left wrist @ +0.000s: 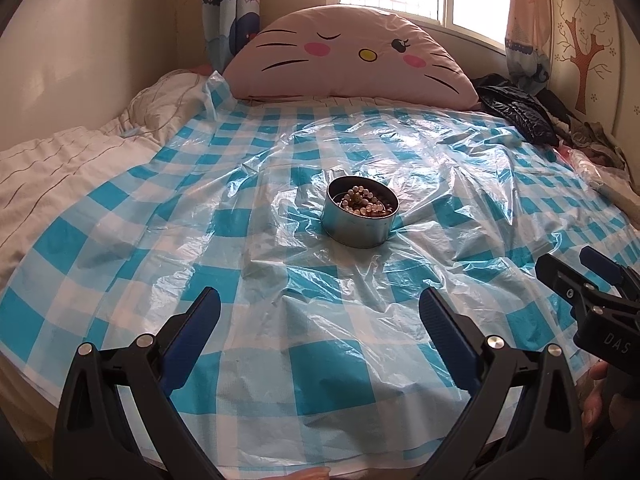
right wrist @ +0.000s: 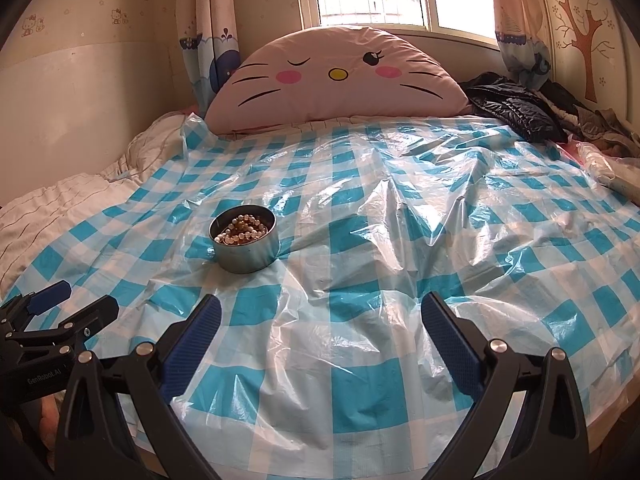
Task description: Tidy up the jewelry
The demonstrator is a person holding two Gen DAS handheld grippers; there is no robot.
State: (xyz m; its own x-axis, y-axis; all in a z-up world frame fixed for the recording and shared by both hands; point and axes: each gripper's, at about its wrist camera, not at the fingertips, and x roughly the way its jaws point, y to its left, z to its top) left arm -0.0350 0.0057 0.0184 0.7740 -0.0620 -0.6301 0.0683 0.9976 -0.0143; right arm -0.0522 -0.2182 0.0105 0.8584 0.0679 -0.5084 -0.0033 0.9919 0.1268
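Observation:
A round metal tin point(left wrist: 356, 229) stands on the bed's blue-and-white checked plastic sheet point(left wrist: 200, 240). Inside it lie pearl and brown bead strands point(left wrist: 366, 201). In the right wrist view the tin point(right wrist: 245, 254) is to the left, with the beads point(right wrist: 241, 230) in it. My left gripper point(left wrist: 320, 312) is open and empty, well short of the tin. My right gripper point(right wrist: 320, 316) is open and empty, to the right of the tin and nearer than it. The right gripper also shows at the right edge of the left wrist view point(left wrist: 576, 268), and the left gripper at the left edge of the right wrist view point(right wrist: 74, 300).
A large pink cat-face cushion point(left wrist: 352, 52) leans at the head of the bed under the window. Dark clothes point(left wrist: 516, 112) are piled at the far right. A white quilt point(left wrist: 48, 172) lies along the left side. The wall is close on the left.

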